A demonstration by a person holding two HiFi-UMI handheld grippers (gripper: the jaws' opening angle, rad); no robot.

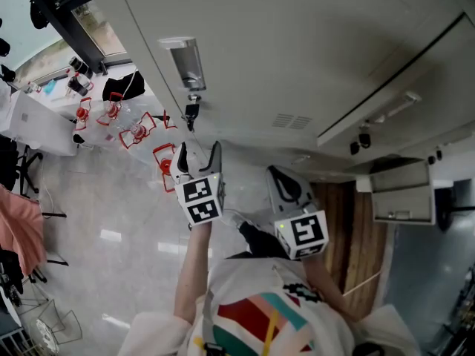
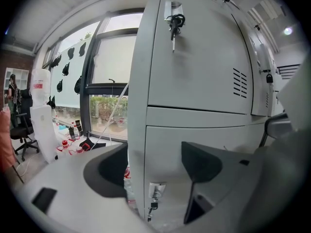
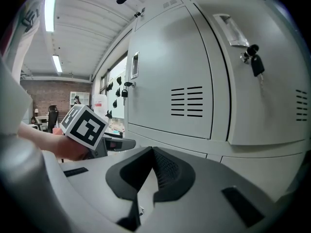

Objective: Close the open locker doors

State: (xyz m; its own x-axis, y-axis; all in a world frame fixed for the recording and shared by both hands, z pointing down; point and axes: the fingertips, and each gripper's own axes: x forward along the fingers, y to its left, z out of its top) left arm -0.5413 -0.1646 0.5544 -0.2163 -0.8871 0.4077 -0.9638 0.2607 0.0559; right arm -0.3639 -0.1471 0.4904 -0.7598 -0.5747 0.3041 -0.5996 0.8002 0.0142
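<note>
Pause between pushes, we judge – left gripper (image 1: pixel 199 151) jaws spread wide, holding nothing, only corner of pale grey metal locker bank (image 2: pixel 194 81) framed between them, untouched; right gripper (image 1: pixel 278 175) jaws pressed together, empty. On our right, grey door with dangling key (image 3: pixel 265 108) looks ajar: next we need flat push till flush. Well apart by window (image 2: pixel 112 62), clear bottles with red caps (image 1: pixel 111 113) – nothing we see blocks swing

The left claw (image 2: pixel 155 154) stands wide open, with the corner edge of a locker (image 2: pixel 199 76) showing between its jaws. Keys (image 2: pixel 174 24) hang at twelve o'clock, a lock (image 2: pixel 154 197) at six, a window (image 2: pixel 109 76) at ten.
</note>
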